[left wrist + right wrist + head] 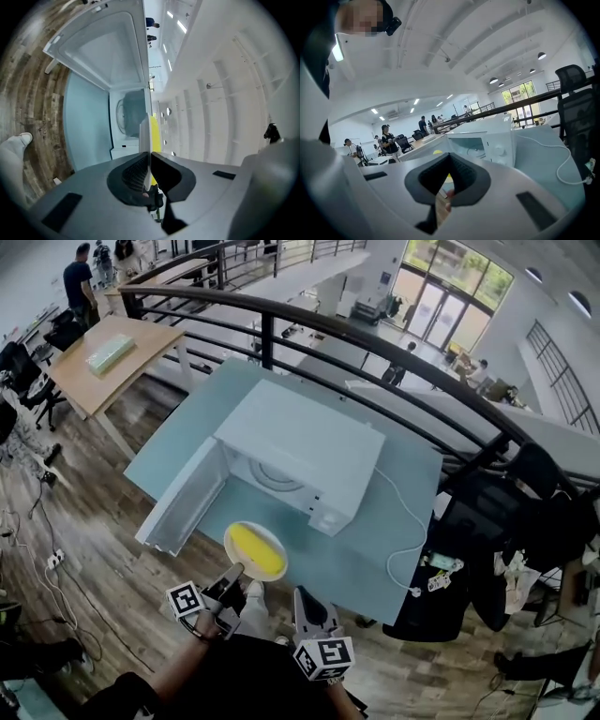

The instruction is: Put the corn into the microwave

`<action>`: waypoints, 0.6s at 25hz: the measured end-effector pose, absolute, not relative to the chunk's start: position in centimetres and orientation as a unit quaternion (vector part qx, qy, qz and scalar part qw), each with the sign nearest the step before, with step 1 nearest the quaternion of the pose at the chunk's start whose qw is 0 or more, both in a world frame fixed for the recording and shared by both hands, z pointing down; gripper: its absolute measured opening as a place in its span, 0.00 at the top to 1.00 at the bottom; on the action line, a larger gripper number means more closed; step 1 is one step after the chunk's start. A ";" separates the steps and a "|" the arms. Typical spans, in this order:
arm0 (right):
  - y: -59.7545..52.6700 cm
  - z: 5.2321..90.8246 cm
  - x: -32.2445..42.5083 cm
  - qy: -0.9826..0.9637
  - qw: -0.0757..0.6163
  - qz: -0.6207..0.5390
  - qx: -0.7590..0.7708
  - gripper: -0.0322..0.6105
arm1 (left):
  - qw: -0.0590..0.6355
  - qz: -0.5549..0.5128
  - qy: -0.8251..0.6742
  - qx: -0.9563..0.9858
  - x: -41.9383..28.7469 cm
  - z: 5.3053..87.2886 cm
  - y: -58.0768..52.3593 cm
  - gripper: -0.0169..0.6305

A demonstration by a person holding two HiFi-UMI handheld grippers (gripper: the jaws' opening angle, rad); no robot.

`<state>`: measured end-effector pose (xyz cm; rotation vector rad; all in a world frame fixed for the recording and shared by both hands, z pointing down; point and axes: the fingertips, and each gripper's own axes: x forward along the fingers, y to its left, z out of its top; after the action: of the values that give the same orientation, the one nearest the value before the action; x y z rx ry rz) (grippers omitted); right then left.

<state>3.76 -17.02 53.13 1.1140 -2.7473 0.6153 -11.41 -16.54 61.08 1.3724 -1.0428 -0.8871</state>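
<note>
Head view, near to far.
- Right gripper: jaws narrowly apart, nothing between them, short of the table.
- Left gripper: clamped on the rim of the plate.
- Corn: on that plate, over the table's near edge, just before the microwave.
- Door: swung open; no dish seen inside.
- Done: plate gripped, door open.
- Outstanding: insertion, release, probably closing.

place: open-plan office mezzanine | cues: wooden desk, office chair, black railing, people working
</note>
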 end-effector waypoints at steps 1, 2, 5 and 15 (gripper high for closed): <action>-17.3 53.2 3.8 -0.903 0.059 0.205 0.374 0.94 | 0.571 -0.372 -0.440 0.584 -11.4 61.1 -17.2 0.94; -17.6 53.2 3.9 -0.899 0.059 0.207 0.382 0.94 | 0.576 -0.368 -0.437 0.585 -11.3 61.3 -17.8 0.94; -19.1 52.7 4.1 -0.887 0.054 0.208 0.409 0.94 | 0.592 -0.355 -0.427 0.585 -11.7 61.7 -19.4 0.94; -23.8 53.3 1.0 -0.870 0.059 0.214 0.441 0.94 | 0.611 -0.338 -0.409 0.587 -14.7 63.4 -25.9 0.94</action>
<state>1.03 -23.80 53.31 1.3354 -2.6340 0.6474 -14.65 -25.86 63.44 1.3550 -0.9435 -0.7792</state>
